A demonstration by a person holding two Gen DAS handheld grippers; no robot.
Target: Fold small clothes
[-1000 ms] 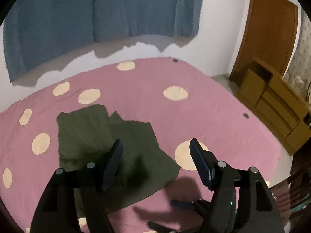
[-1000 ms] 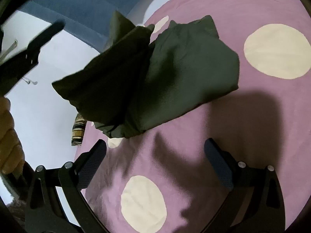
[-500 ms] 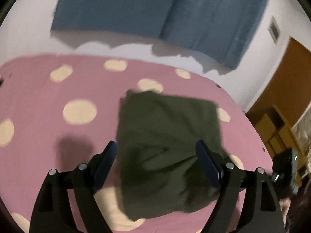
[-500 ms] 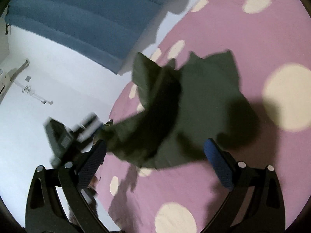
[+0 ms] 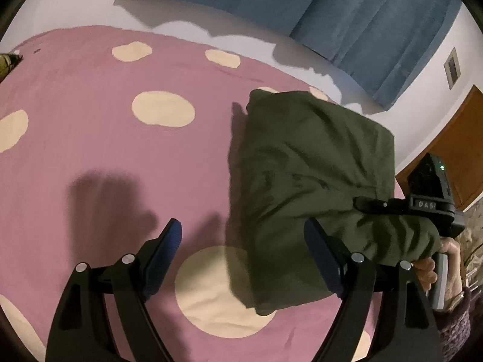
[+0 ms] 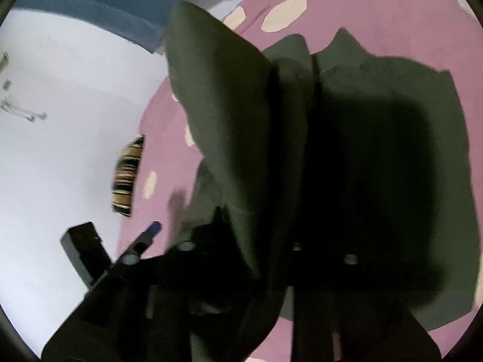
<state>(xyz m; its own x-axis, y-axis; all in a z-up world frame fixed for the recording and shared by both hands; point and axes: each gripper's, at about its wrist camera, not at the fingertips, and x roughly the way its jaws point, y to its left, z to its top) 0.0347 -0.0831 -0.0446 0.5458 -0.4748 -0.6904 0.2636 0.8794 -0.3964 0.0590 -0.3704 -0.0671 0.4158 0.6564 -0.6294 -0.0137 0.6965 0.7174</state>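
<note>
1. On the bed [image 5: 90, 138], toward its right edge in the left wrist view, the garment [image 5: 308, 175] lies partly folded, one flap lifted clear of the spotted cover
2. Your right gripper [image 5: 366, 203] has just been closing and its fingers now pinch that raised flap; in the right wrist view the cloth drapes over the jaws and hides the pads, so judge the bite by how the flap [image 6: 217, 96] hangs
3. Your left gripper [image 5: 243, 242] is spread wide with nothing between its fingers; the right finger [image 5: 320, 250] sits just at the near edge of the garment, the left one over bare cover
4. Carry the flap across in one arc, keeping it taut enough that it lays flat rather than rolling under
5. Use the free left gripper to pin or pinch the near edge, so the lower layer does not drag along
6. Aim the flap's edge at the far edge of the layer beneath; I judge a skewed landing the likeliest fault
7. Let go only once the cloth rests on the pile, and lift straight away so nothing snags
</note>
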